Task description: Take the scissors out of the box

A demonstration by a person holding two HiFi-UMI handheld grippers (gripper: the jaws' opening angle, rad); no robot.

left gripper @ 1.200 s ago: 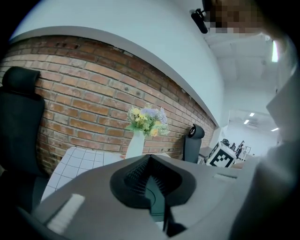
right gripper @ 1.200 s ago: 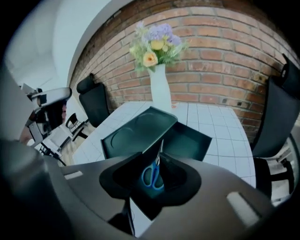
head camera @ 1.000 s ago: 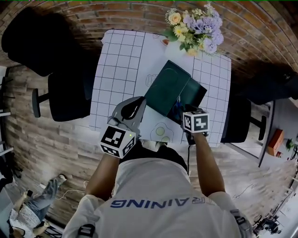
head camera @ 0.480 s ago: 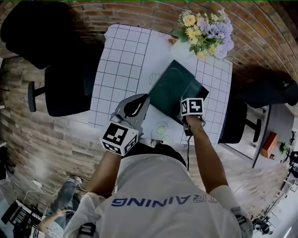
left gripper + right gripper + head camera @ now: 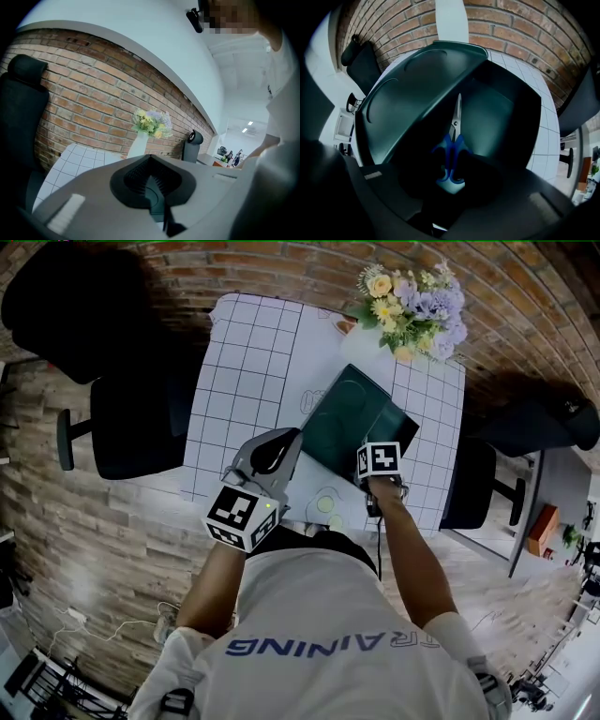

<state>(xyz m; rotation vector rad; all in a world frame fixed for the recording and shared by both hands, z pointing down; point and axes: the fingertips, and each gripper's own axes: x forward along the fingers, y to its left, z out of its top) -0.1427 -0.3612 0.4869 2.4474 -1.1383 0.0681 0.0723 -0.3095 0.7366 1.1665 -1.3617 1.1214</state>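
Scissors (image 5: 455, 129) are found inside the box (image 5: 511, 112), blue handles pinched between jaws of the right gripper (image 5: 450, 168); left gripper (image 5: 152, 190) jaws are pressed together, empty. Blades could be snagged on the lid (image 5: 417, 93), loosening the grip.

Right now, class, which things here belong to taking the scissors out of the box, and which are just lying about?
Job: scissors, open box, right gripper shut on the scissors.
Lying about: flowers, checked tablecloth, chairs, left gripper, shut and empty.
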